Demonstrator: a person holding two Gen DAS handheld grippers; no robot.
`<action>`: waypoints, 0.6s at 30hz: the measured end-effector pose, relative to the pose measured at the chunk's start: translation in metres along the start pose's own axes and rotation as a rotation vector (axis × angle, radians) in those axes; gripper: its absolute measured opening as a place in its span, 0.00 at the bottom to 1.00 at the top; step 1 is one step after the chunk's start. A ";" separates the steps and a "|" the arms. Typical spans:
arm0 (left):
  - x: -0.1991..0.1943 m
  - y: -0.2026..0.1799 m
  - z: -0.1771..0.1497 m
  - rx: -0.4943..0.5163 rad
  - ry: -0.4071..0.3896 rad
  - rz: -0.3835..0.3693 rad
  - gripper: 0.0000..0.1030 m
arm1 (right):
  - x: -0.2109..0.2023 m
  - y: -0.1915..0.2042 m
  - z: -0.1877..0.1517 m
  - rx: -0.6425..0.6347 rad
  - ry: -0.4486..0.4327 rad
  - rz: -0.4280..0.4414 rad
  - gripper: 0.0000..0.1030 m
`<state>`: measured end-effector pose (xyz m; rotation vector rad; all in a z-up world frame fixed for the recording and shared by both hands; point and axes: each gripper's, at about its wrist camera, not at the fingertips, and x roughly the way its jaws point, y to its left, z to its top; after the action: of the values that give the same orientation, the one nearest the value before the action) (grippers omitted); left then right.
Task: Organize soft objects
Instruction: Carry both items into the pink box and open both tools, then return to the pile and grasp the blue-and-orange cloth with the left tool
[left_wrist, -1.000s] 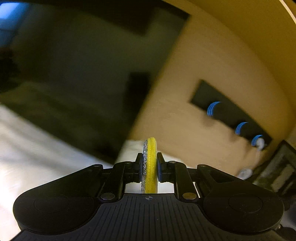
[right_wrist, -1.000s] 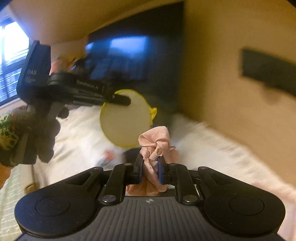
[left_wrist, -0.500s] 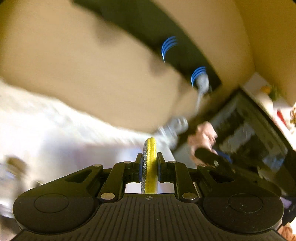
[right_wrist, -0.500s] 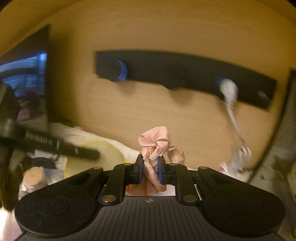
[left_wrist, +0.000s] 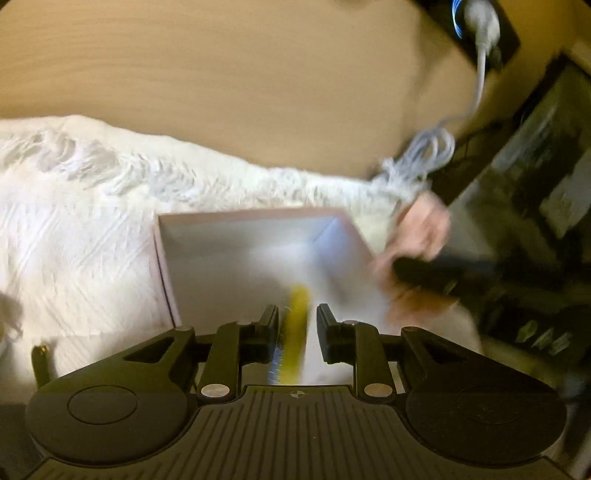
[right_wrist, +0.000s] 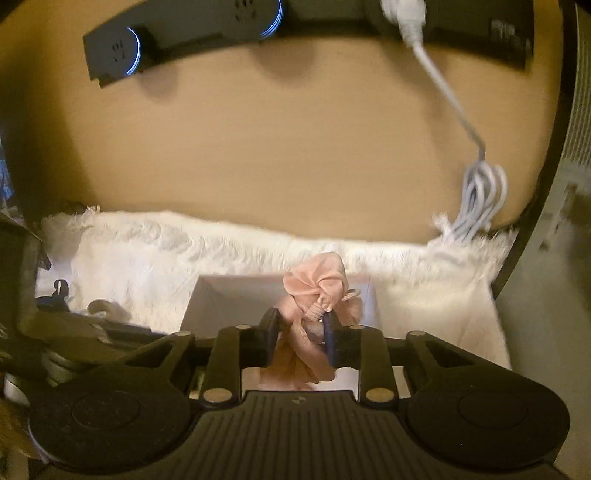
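Observation:
A pale pink open box (left_wrist: 207, 258) lies on a white fringed cloth (left_wrist: 74, 221). My left gripper (left_wrist: 295, 321) hangs over the box with its jaws parted. A flat yellow and glittery soft disc (left_wrist: 293, 332) sits edge-on between them, blurred, touching neither pad clearly. My right gripper (right_wrist: 301, 332) is shut on a crumpled pink fabric scrunchie (right_wrist: 317, 291), held above the same box (right_wrist: 207, 299). The right gripper and scrunchie also show in the left wrist view (left_wrist: 424, 236), at the box's right rim.
A tan wooden wall (right_wrist: 277, 147) stands behind the cloth. A black power strip (right_wrist: 184, 40) hangs on it with a white plug and coiled cable (right_wrist: 480, 195). Dark shelving (left_wrist: 535, 184) is at the right. Small items (right_wrist: 59, 291) lie on the cloth at left.
Both grippers have swung down from facing the wall to above the box. The left jaws have opened around the yellow disc, which looks blurred as if dropping. The right still grips the scrunchie.

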<state>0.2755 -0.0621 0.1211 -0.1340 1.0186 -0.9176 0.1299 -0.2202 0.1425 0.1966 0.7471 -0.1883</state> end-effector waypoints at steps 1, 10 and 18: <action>-0.006 0.002 0.001 -0.011 -0.014 -0.003 0.24 | 0.000 0.000 -0.001 0.001 0.000 0.007 0.34; -0.106 0.021 -0.010 -0.055 -0.237 0.022 0.24 | -0.010 0.026 -0.023 -0.158 -0.104 -0.050 0.52; -0.210 0.101 -0.056 -0.181 -0.406 0.270 0.24 | -0.046 0.111 -0.048 -0.246 -0.183 0.133 0.59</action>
<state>0.2506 0.1682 0.1817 -0.3133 0.7164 -0.5221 0.0921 -0.0969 0.1518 -0.0055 0.5673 0.0128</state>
